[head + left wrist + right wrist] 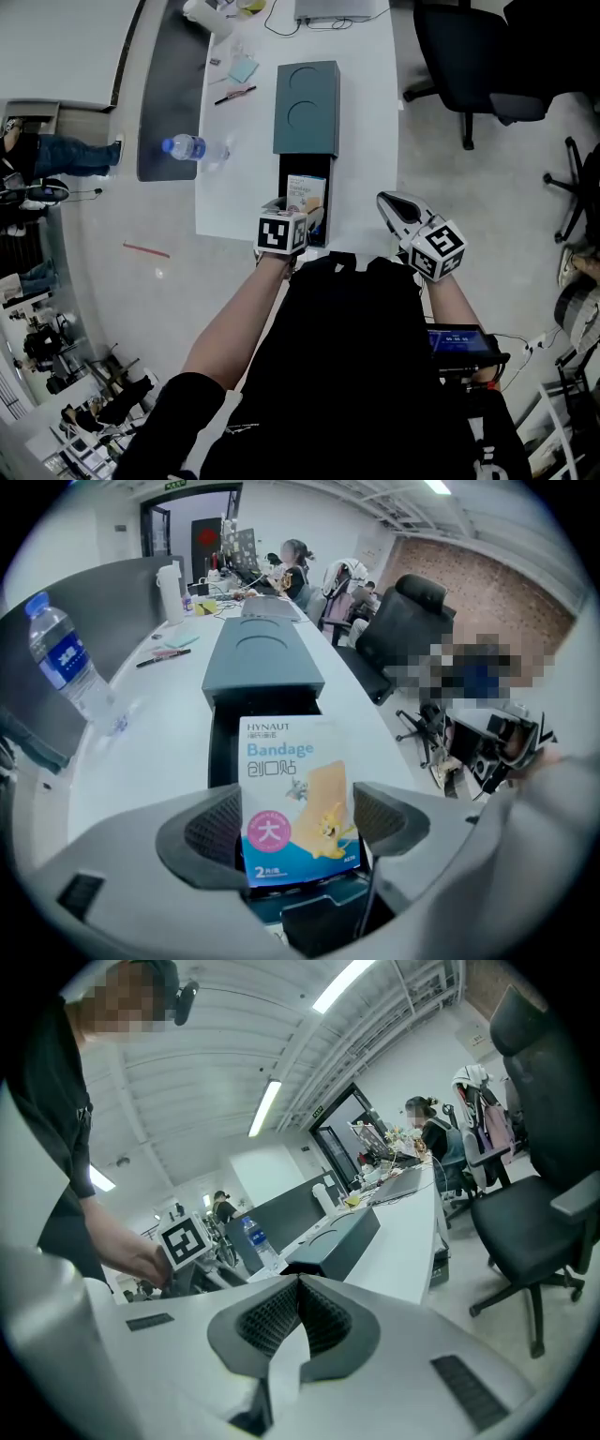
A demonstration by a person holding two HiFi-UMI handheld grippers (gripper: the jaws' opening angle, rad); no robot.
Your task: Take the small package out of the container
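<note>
Slippage threatens: left tongs pinch only the package edges over the container; it may buckle. Right tongs sit closed, empty.

package: white upper part with blue lettering, blue band along the bottom, pink disc with a white character, tan plaster graphic with a small yellow and grey cartoon.
container: dark teal-grey lid with two embossed circles; open end is black inside.
table: plain white.
left gripper and right gripper: light grey shells, dark grey ribbed pads.
marker cubes: black square patterns on white.
bottle: clear, blue cap, blue label.
notepad: light blue.
chair: black.
shirt: black.
floor: pale grey.
</note>
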